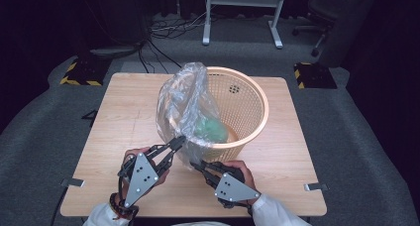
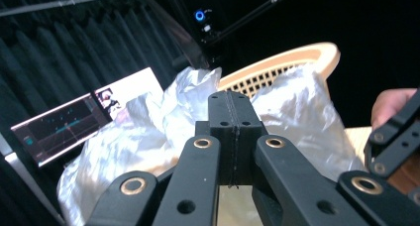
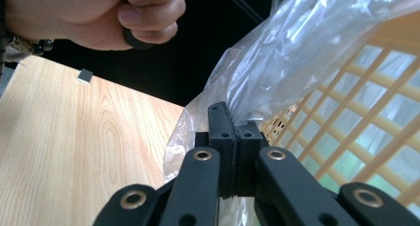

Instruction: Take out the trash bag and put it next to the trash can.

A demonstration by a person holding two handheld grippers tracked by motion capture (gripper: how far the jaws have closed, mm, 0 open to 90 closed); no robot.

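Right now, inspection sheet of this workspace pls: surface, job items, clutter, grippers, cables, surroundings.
Surface: wooden table, light grain, bare apart from the items below.
Job's things: beige mesh basket upright at table centre; clear plastic bag draped over its near-left rim, with something green inside.
Clutter: nothing seen.
Grippers: left gripper shut on the bag's lower edge; right gripper shut on the same edge, close beside it.
Cables: black bundle on the floor beyond the table.
Surroundings: grey carpet, white frame legs, office chair, hazard-striped blocks.
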